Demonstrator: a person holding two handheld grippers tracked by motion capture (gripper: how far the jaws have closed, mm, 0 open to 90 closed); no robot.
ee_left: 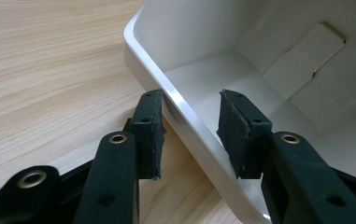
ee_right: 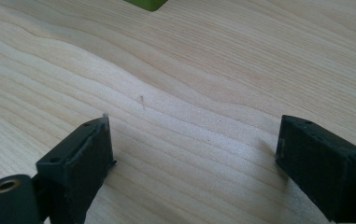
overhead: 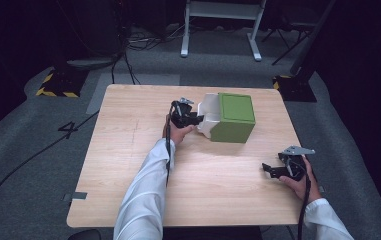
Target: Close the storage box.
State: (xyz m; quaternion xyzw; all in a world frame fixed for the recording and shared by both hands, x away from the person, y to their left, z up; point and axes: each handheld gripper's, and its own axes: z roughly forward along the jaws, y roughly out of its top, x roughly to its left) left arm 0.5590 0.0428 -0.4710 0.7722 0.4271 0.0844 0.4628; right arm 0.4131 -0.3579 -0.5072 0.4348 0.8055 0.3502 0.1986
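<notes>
Green on the outside and white within, a box (overhead: 233,118) lies on its side toward the far middle of the pale wood surface (overhead: 128,150), its white inner tray (ee_left: 203,93) pulled partly out toward the left. The left gripper (ee_left: 189,133) straddles the tray's near wall, one jaw outside and one inside, parted and not pressing it. The right gripper (overhead: 274,170) rests low at the near right, well apart from the box, jaws wide open and holding nothing.

Lab: hazard-taped stand bases (overhead: 58,84), cables (overhead: 123,55)
</notes>
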